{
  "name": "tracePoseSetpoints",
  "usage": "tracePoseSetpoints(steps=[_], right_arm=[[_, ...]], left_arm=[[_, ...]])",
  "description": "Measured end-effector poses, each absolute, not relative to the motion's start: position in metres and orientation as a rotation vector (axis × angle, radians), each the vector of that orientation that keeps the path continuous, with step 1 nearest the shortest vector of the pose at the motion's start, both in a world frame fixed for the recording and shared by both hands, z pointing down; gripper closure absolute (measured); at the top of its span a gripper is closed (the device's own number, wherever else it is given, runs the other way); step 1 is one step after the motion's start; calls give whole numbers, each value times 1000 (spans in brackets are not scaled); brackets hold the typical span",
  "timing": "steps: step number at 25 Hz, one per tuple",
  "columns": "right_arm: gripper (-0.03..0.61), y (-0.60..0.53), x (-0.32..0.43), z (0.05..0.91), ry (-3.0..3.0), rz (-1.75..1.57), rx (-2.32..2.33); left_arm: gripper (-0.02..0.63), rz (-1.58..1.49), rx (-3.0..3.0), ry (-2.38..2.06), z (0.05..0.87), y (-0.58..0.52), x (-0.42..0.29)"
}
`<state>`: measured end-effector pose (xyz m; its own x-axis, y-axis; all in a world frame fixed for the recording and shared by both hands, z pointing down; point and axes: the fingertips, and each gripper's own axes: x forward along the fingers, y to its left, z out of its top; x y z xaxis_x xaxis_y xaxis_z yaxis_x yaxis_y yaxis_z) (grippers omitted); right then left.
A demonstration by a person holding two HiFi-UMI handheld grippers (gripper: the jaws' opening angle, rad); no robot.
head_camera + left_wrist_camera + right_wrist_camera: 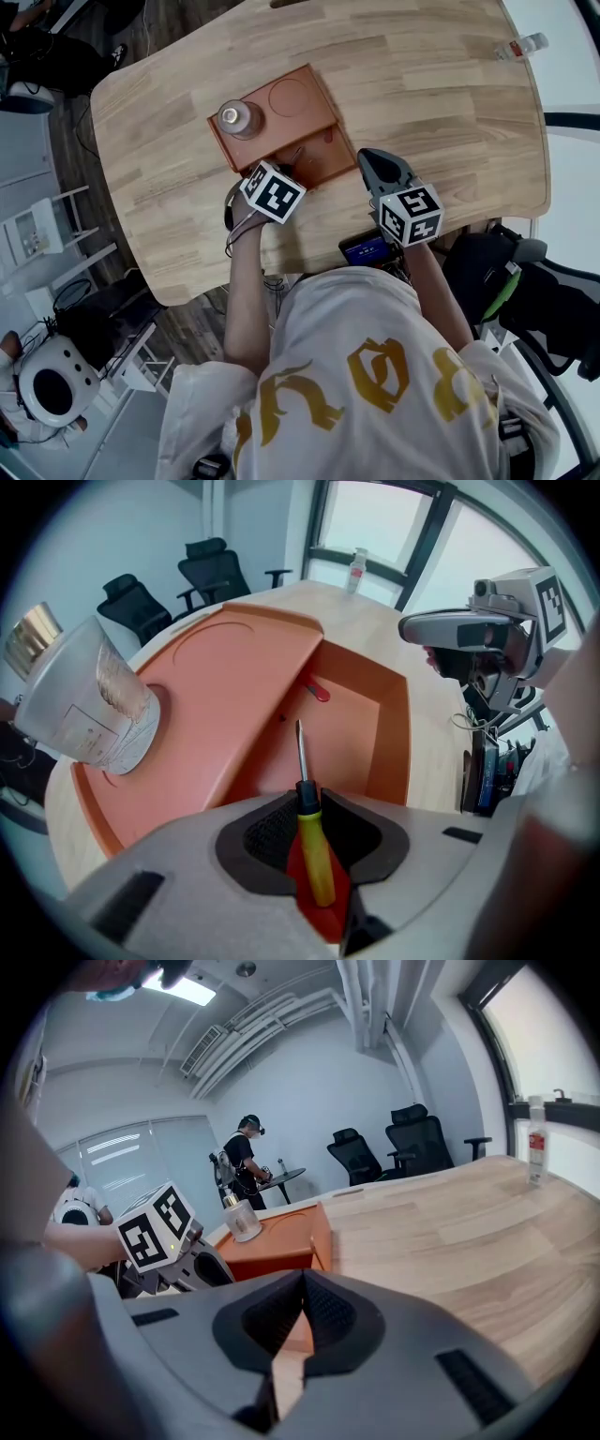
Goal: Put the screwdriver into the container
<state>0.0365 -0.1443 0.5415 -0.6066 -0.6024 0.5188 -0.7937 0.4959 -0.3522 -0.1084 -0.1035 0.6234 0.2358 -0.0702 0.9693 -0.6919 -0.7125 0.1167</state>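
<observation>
Left gripper (307, 806), in its own view, is clamped on the yellow handle of the screwdriver (317, 855). The shaft runs straight ahead along the jaws and aims down into the deep compartment of the orange container (389, 733), with the tip above the floor and not touching it. A clear bottle (89, 710) stands on the container's raised shelf to the left; its label is too faint to read.

In the right gripper view, the right gripper (302, 1283) has its jaws together with nothing between them. It is over the wooden table (487, 1241), beside the container's right edge.

In the head view, the left gripper is plainly the nearer one, poised over the container's near edge. Only square markers show on the grippers, and no writing is legible.
</observation>
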Motion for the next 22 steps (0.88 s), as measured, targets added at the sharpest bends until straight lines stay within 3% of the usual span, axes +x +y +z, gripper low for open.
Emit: tracePoseSetpoints(steps=[22], right_arm=[[568,-148,37,542,-2405,819,1207]], left_arm=[[535,1650,1831,-594,640,-92,-116]])
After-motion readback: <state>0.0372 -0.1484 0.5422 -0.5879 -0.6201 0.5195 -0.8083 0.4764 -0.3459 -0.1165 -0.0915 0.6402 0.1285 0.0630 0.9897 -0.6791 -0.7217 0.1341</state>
